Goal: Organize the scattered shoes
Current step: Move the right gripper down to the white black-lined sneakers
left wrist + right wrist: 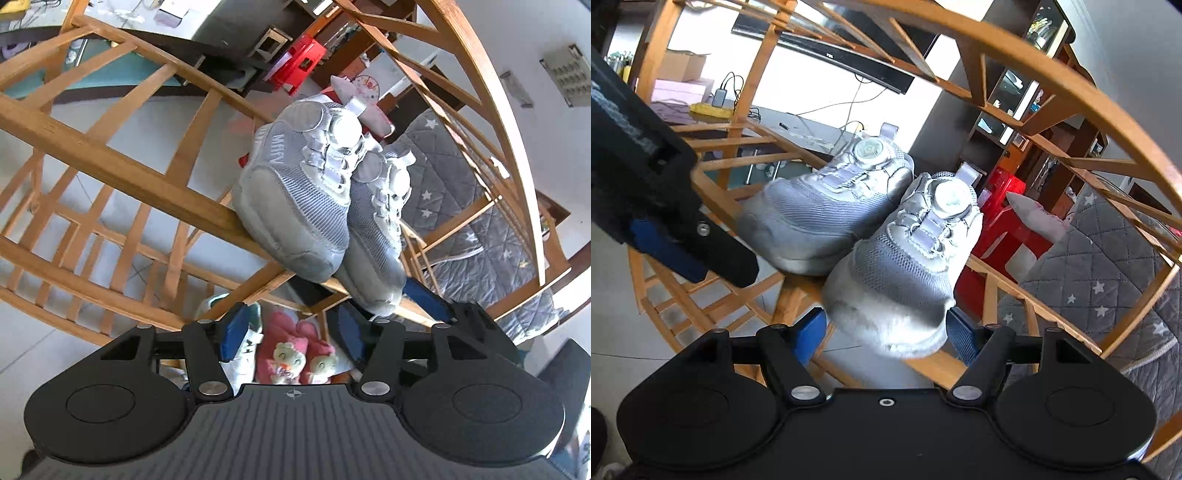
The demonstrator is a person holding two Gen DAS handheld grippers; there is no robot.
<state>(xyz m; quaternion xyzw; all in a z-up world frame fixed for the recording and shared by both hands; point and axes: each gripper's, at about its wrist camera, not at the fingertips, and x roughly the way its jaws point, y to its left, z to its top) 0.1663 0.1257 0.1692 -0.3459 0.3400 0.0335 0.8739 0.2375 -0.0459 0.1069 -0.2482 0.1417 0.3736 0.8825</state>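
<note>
A big wooden shoe rack (713, 192) fills the room in front of me, and everything else sits somewhere on it or under it. Beside the rack lies a grey quilt with white stars (1108, 266).

Up on one rack shelf stand two grey sneakers, side by side and touching. Both lie long-ways from front to back, with the toes poking out over the front bar of the rack.

The right sneaker (905, 266) has its toe right between the blue pads of the right gripper (886, 332). The pads stand apart, one on each side of the toe. I cannot tell if they press on it. This hand is the nearer one to that shoe.

The left sneaker (295, 192) stands free on the rack. The left gripper (291, 332) hangs just in front of the rack and a bit lower, with its pads apart and nothing held.

Down on a lower rack shelf sit pink slippers (295, 354) and a white shoe (247, 350).

I think the right hand only needs to let go and slide straight back.
</note>
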